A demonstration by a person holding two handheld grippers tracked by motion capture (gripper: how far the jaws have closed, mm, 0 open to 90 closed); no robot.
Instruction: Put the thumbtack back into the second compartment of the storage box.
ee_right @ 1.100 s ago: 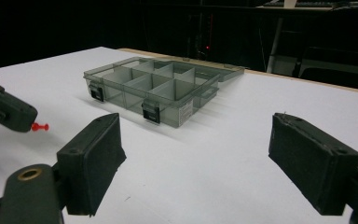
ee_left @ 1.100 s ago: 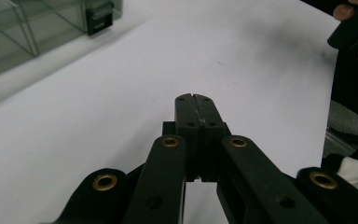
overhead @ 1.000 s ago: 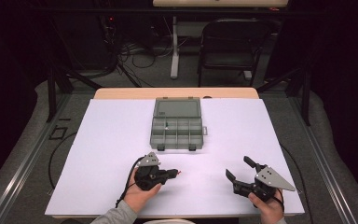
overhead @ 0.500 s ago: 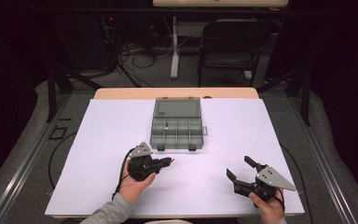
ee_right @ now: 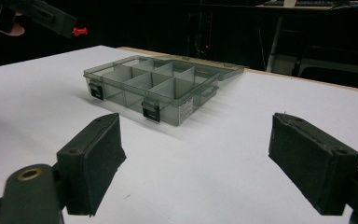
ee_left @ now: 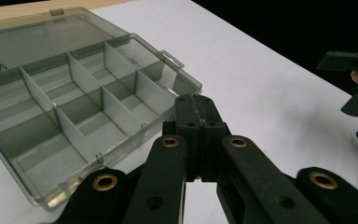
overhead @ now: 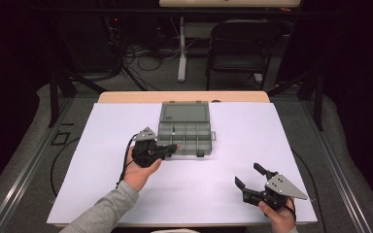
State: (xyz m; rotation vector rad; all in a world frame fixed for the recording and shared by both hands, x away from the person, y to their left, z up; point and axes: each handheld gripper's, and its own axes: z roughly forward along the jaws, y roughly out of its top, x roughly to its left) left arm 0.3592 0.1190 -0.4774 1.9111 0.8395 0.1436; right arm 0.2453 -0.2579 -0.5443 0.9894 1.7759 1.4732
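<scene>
The compartment box (overhead: 184, 131) sits open in the middle of the bench (overhead: 102, 194), a little toward the far edge, and its clear lid (overhead: 184, 112) is laid flat behind it, so every compartment is free from above. As far as I can see the compartments have nothing in them, though one small speck in the high view is too small to name. The two latches (ee_right: 150, 111) on the front wall face you, so the box seems turned for you to reach in from your side. Your left claw (overhead: 172, 148) is just at the near left corner of the box, with its tip over the front rim. Its jaws are pressed together, and in the right gripper view a small red piece (ee_right: 79, 31), perhaps a pin, sticks out from the tip, so I judge that the claw is clenched on it. You probably hold it so tight and so near to the rim because the piece is tiny and must drop into one chosen compartment. Your right claw (overhead: 247, 174) rests low near the front right of the bench, well apart from the box, with its jaws spread wide and nothing between them, ready and out of the way.
</scene>
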